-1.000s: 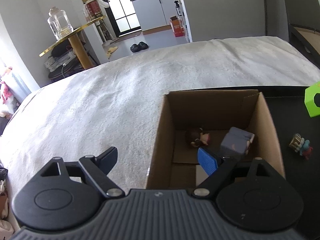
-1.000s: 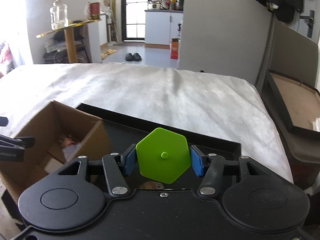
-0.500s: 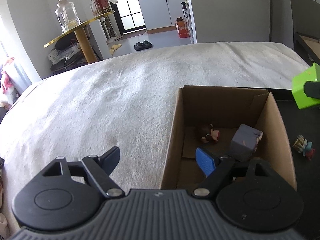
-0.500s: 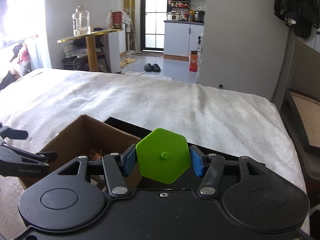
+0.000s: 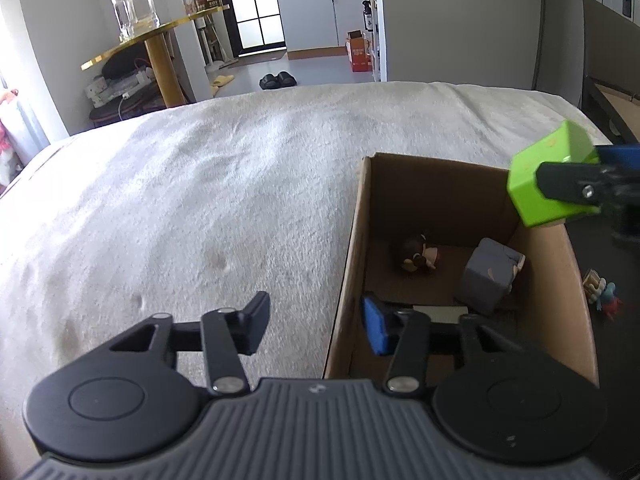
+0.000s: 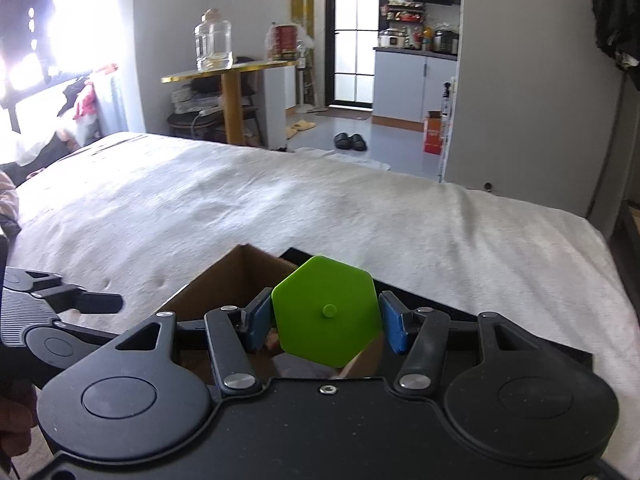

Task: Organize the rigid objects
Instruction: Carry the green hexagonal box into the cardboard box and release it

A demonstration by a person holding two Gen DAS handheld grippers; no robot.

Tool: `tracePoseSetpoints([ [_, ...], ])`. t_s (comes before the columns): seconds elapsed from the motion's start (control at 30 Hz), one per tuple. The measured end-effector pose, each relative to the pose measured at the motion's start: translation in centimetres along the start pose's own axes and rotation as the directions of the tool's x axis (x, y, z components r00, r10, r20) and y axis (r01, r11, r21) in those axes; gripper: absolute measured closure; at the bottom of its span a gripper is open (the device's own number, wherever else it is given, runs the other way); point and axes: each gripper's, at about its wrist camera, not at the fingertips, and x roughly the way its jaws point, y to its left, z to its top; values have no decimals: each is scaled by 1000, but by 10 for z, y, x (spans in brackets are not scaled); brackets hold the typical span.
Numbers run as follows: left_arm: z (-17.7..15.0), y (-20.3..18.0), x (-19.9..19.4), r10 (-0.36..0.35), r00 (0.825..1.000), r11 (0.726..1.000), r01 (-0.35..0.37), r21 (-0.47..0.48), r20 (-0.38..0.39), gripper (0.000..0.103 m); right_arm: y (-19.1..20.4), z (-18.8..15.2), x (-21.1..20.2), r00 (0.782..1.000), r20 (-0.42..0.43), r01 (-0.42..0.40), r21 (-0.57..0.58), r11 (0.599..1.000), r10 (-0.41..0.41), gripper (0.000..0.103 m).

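My right gripper (image 6: 326, 326) clamps the green hexagon block (image 6: 325, 316) hiding most of the cardboard box (image 6: 236, 276), while my left gripper (image 5: 314, 326), just been closing, straddles its wall without touching.

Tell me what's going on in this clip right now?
A person with a gripper in each hand is sorting small things into a cardboard box on a bed. The right gripper is clamped on a green hexagonal block and holds it over the box's far right corner. The left gripper straddles the box's left wall, its jaws just narrowed but not touching it. A grey cube and a small figurine lie inside.
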Motion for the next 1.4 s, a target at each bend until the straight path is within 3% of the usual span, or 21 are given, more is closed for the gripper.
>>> tracePoseSetpoints([
  [0.3,-4,3,2,-77,997,997,77,-21,-7,85,21,-2,12,998,-37,-44,-16,999,43,48],
  [0.5,-4,3,2,-104,995,994,103,-42,-6,92,28,-2,27,996,-58,-71,41,997,73,48],
  [0.8,-4,2,3,-95,995,995,95,-31,-7,92,21,-5,33,995,-62,-72,120,990,80,45],
  [1.13,1,-3,0,-69,998,998,68,-9,-15,91,-9,-20,6,998,-60,1,144,990,7,43],
  [1.27,5,-6,0,-72,997,997,72,4,-40,85,-26,-26,-6,998,-49,39,173,984,-31,29],
  [1.4,8,-10,-6,-54,998,998,55,29,-33,64,-39,-33,-16,997,-32,78,193,978,-73,11],
])
